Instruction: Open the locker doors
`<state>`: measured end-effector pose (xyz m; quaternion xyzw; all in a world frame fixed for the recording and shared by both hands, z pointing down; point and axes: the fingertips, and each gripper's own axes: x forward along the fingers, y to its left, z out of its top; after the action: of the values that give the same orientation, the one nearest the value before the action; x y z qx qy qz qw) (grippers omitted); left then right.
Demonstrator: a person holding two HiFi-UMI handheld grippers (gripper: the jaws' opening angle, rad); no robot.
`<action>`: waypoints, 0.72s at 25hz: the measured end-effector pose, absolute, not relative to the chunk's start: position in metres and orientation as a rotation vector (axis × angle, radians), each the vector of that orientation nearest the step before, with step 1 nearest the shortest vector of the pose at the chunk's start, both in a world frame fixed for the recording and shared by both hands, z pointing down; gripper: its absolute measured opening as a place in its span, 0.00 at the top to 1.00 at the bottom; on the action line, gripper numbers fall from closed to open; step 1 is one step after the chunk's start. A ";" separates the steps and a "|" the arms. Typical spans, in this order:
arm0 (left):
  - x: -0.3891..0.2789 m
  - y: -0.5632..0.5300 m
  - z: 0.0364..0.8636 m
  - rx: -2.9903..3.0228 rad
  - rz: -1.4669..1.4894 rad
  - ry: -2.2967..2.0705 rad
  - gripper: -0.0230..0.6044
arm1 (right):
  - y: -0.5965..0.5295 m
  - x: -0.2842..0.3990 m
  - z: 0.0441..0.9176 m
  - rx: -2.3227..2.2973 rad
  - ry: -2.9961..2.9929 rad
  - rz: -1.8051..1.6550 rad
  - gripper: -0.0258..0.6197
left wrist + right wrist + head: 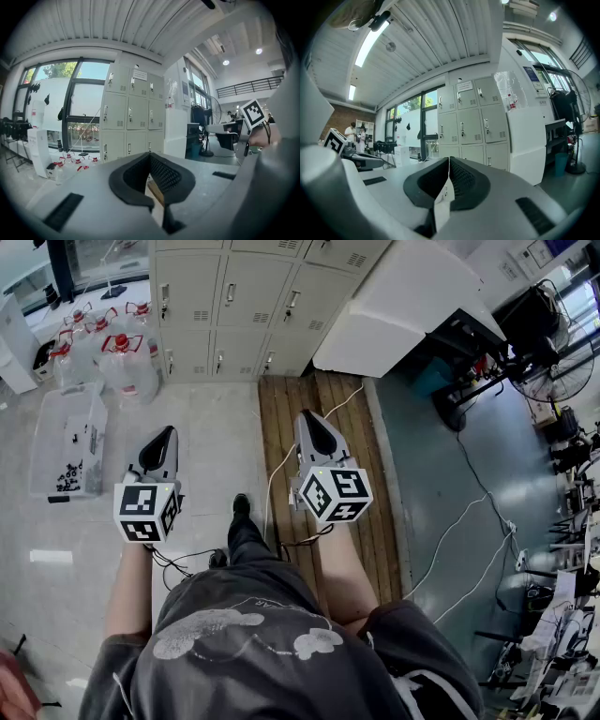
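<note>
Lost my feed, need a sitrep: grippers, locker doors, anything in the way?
Both shut, empty: left gripper, right gripper. All locker doors in view closed, well ahead. On floor before them, wooden planks; water jugs off left.

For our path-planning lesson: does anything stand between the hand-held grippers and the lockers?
Nothing visible blocks either one. Bare floor lies ahead of the left hand-held gripper, and flat wooden boards ahead of the right hand-held gripper, up to the lockers. The water jugs stand off to the left, the white cabinet to the right.
</note>
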<state>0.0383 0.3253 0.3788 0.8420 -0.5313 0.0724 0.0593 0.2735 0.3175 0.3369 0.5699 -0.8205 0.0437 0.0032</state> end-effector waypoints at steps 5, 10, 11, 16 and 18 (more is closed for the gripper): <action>0.035 0.328 0.383 2.537 0.220 -1.606 0.95 | 0.319 0.269 0.341 1.763 -2.563 0.138 0.91; 0.032 0.321 0.372 2.550 0.204 -1.621 0.95 | 0.312 0.268 0.336 1.770 -2.566 0.145 0.91; 0.031 0.319 0.368 2.555 0.196 -1.625 0.95 | 0.311 0.267 0.334 1.765 -2.569 0.140 0.91; 0.025 0.319 0.370 2.547 0.172 -1.619 0.95 | 0.309 0.258 0.334 1.738 -2.572 0.127 0.91; 0.022 0.327 0.380 2.525 0.166 -1.601 0.95 | 0.311 0.253 0.342 1.721 -2.573 0.135 0.91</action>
<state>0.0220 0.3271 0.3798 0.8409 -0.5334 0.0555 0.0736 0.2529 0.3112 0.3417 0.5552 -0.8303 0.0437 0.0215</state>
